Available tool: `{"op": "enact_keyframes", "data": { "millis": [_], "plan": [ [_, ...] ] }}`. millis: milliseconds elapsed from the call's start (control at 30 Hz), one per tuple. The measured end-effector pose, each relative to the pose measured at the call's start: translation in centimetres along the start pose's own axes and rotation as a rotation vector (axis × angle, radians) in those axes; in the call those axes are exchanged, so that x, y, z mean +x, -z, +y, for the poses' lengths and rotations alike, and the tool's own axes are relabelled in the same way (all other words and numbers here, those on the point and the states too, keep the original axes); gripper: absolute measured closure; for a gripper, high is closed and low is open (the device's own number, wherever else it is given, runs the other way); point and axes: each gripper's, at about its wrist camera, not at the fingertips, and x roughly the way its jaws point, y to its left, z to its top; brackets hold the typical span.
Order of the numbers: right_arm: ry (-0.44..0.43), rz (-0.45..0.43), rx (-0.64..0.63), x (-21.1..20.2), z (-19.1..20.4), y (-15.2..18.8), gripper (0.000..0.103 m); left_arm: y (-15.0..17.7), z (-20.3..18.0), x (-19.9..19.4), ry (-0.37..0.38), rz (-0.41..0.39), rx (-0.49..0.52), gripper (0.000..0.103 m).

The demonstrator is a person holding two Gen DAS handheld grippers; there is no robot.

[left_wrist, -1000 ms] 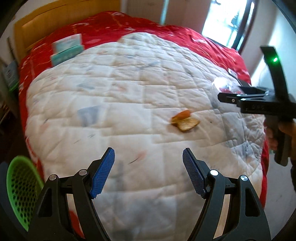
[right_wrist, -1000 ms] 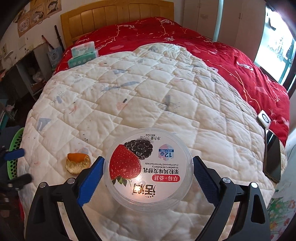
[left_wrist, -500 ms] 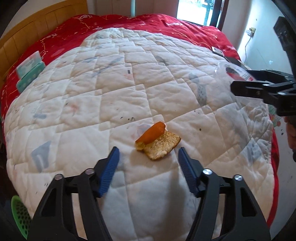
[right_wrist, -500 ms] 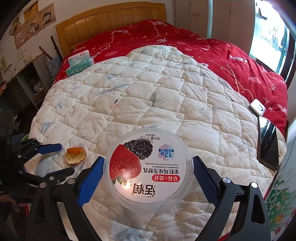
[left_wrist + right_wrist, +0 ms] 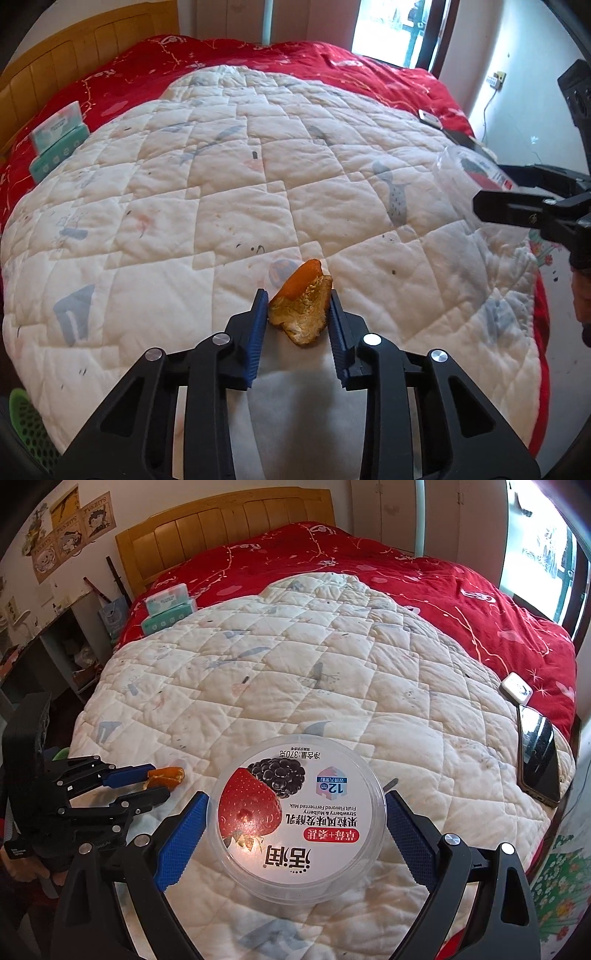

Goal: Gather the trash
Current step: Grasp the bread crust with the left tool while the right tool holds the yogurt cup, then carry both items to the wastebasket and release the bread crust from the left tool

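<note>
My left gripper (image 5: 297, 314) is shut on an orange peel (image 5: 301, 308) at the near edge of the white quilt (image 5: 258, 184). The peel (image 5: 166, 776) and the left gripper (image 5: 147, 782) also show in the right wrist view at the left. My right gripper (image 5: 295, 819) is shut on a round clear yogurt tub (image 5: 295, 812) with a strawberry and mulberry label, held above the quilt (image 5: 295, 672). In the left wrist view the right gripper (image 5: 517, 195) and the tub (image 5: 465, 166) are at the far right.
A green mesh basket (image 5: 29, 432) sits low at the left beside the bed. Tissue packs (image 5: 166, 611) lie on the red bedspread (image 5: 406, 572) near the wooden headboard. A phone (image 5: 537, 753) and a small white device (image 5: 516, 688) lie at the bed's right edge.
My left gripper moved forward to the orange peel and closed on it. My right gripper kept hold of the yogurt tub and stayed nearly still.
</note>
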Motion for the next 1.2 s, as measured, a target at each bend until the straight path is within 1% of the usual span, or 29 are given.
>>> {"op": "enact_keyframes", "data": {
  "millis": [133,333,467,700,767,800,900,1100,1200],
  "plan": [
    [-0.025,-0.011,-0.001,-0.8,1.4,0.3,0.012,0.8,0.5,-2.5,-0.002,-0.031,-0.036,0.073],
    [-0.066,-0.03,-0.029,-2.0,4.9,0.6,0.012,3.0,2.6,-7.5,-0.049,-0.089,-0.106,0.073],
    [-0.104,-0.042,-0.063,-2.9,8.1,0.8,0.013,4.8,4.5,-10.8,-0.087,-0.125,-0.166,0.073],
    [-0.167,-0.054,-0.132,-3.9,14.1,0.9,0.012,9.3,9.4,-16.9,-0.192,-0.171,-0.296,0.073],
    [-0.186,-0.056,-0.154,-4.0,15.9,0.9,0.012,10.6,10.7,-18.3,-0.23,-0.175,-0.327,0.073],
    [-0.193,-0.056,-0.161,-4.1,16.7,0.9,0.012,11.5,11.6,-19.2,-0.264,-0.177,-0.343,0.073],
    [-0.22,-0.056,-0.187,-4.1,19.2,0.8,0.012,13.7,14.0,-21.1,-0.311,-0.185,-0.396,0.073],
    [-0.266,-0.046,-0.242,-3.8,24.0,0.8,0.012,18.0,18.4,-23.9,-0.398,-0.185,-0.517,0.073],
    [-0.29,-0.041,-0.264,-3.5,25.8,0.6,0.012,19.6,20.3,-24.4,-0.434,-0.173,-0.562,0.073]
  ]
}}
